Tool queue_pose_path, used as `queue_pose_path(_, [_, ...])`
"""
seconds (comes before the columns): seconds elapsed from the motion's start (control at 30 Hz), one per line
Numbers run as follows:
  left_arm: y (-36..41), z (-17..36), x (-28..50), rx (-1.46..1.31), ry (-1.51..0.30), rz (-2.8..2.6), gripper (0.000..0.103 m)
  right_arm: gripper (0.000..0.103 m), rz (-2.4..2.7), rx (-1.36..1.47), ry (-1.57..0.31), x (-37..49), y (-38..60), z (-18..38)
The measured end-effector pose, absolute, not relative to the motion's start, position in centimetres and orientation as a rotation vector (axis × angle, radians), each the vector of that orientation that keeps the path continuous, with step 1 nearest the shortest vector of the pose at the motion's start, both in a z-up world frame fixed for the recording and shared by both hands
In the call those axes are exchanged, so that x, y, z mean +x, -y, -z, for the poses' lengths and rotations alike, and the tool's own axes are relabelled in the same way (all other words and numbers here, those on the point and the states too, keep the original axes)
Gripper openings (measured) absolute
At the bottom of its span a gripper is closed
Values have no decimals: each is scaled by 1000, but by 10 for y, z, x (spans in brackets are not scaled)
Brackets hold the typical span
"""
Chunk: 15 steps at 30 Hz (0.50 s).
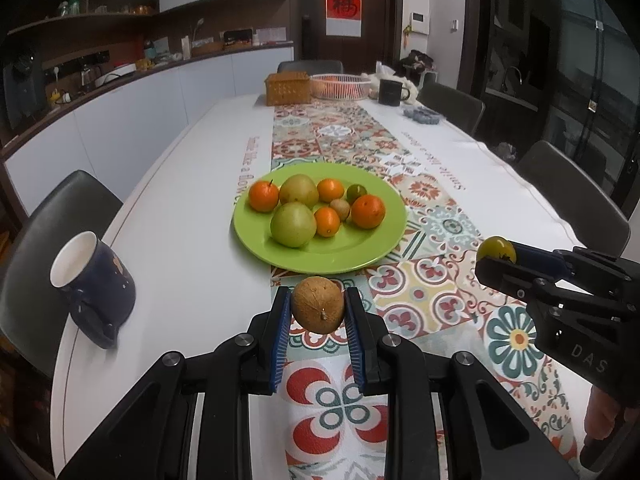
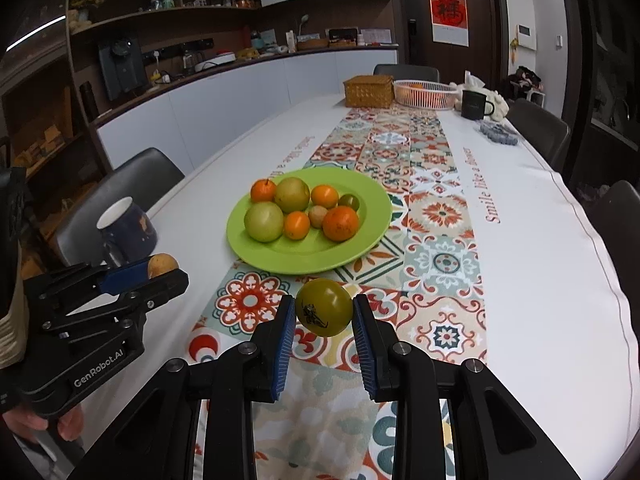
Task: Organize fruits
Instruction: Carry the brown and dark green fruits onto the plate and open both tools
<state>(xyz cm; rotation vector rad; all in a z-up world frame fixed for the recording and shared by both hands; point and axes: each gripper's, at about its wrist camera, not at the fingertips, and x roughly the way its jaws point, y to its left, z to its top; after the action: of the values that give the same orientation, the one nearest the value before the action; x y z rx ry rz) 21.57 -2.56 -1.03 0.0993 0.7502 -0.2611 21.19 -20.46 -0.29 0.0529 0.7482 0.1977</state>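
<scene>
Left gripper (image 1: 317, 312) clenched on brown fruit (image 1: 317, 305), right gripper (image 2: 323, 316) on green fruit (image 2: 324, 307), both poised clear of green plate (image 1: 360, 256), likely for sorting.

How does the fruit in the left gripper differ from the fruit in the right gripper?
The round brown rough-skinned fruit is matte tan with a small stem nub facing the camera; the smooth yellow-green fruit is glossy and carries a dark marking. The brown fruit sits in the left gripper, the yellow-green one in the right gripper. Both are small, round, pinched between blue-padded jaws above the patterned table runner.
</scene>
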Motion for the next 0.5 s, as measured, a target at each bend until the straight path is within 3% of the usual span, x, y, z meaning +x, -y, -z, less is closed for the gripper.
queue_pose_path(0.5, [36,-23,214,104,-683,254,27,30,-216,24,-676,211,211,-29])
